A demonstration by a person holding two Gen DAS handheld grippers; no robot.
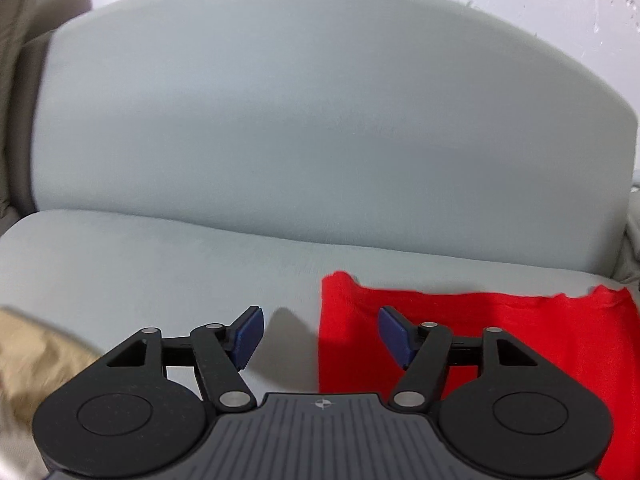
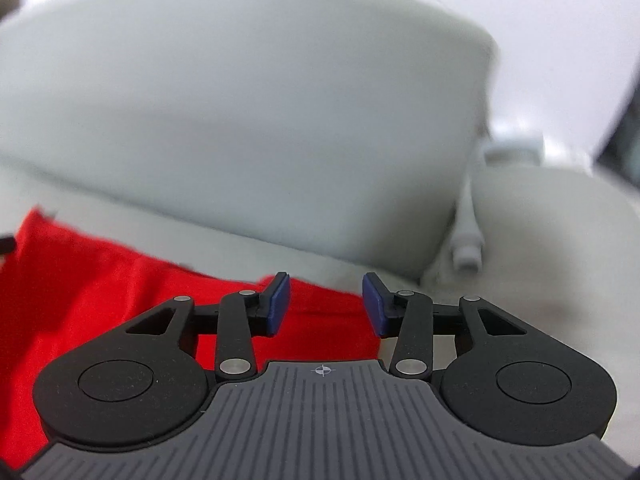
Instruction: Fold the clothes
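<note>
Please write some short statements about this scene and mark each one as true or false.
1. The red cloth lies on the sofa. True.
2. The left gripper is shut on the red cloth. False: its fingers stand apart and grip nothing.
3. A beige cloth lies to the left of the left gripper. True.
4. The right gripper holds a blue towel. False: it is open and empty, above an edge of the red cloth.
5. The sofa is black. False: it is light grey.
</note>
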